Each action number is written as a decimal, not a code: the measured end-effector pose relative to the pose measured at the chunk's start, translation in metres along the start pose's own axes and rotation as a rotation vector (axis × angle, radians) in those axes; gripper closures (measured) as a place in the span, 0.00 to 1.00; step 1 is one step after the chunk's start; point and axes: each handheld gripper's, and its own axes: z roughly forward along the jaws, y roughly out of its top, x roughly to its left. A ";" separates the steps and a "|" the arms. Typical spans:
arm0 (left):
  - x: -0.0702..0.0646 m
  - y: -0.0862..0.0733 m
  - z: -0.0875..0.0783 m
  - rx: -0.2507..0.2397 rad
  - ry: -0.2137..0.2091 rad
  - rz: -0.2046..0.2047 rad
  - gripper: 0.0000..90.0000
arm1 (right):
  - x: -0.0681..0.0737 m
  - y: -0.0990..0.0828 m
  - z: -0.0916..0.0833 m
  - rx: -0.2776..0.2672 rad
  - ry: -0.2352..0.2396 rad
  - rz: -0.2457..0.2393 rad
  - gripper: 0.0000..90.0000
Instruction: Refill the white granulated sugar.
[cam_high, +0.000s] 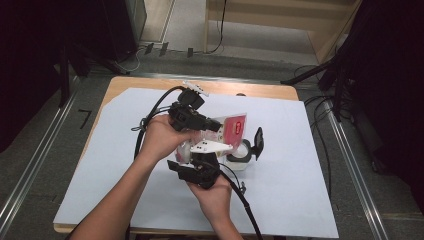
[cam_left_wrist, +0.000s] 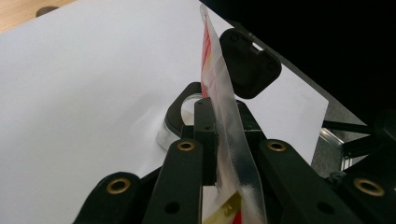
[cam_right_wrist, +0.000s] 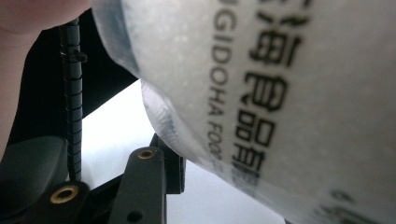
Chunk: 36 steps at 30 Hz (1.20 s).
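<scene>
High view: the left gripper (cam_high: 192, 116) holds a red-and-clear bag (cam_high: 233, 128) above the table (cam_high: 115, 145); the right gripper (cam_high: 200, 167) sits just below it, a jar (cam_high: 239, 159) with its lid (cam_high: 258, 143) flipped up just past both.

Left gripper view: the fingers (cam_left_wrist: 205, 135) are closed on the bag's (cam_left_wrist: 219, 93) edge, which rises upright between them; the jar (cam_left_wrist: 180, 119) lies beyond the fingertips, lid (cam_left_wrist: 250, 63) above it.

Right gripper view: one finger (cam_right_wrist: 161, 170) shows, the bag (cam_right_wrist: 280, 93) with printed lettering pressing close over it; whether the fingers grip it cannot be told.
</scene>
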 end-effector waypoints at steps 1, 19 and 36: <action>0.000 0.000 0.000 0.000 -0.001 0.001 0.94 | 0.000 0.000 0.000 -0.001 0.001 0.001 0.70; -0.003 0.000 -0.002 -0.010 0.013 0.013 0.94 | 0.001 0.000 0.001 -0.014 -0.003 -0.001 0.70; -0.006 0.000 -0.003 -0.010 0.022 0.028 0.94 | 0.002 0.000 0.000 -0.021 -0.010 -0.003 0.70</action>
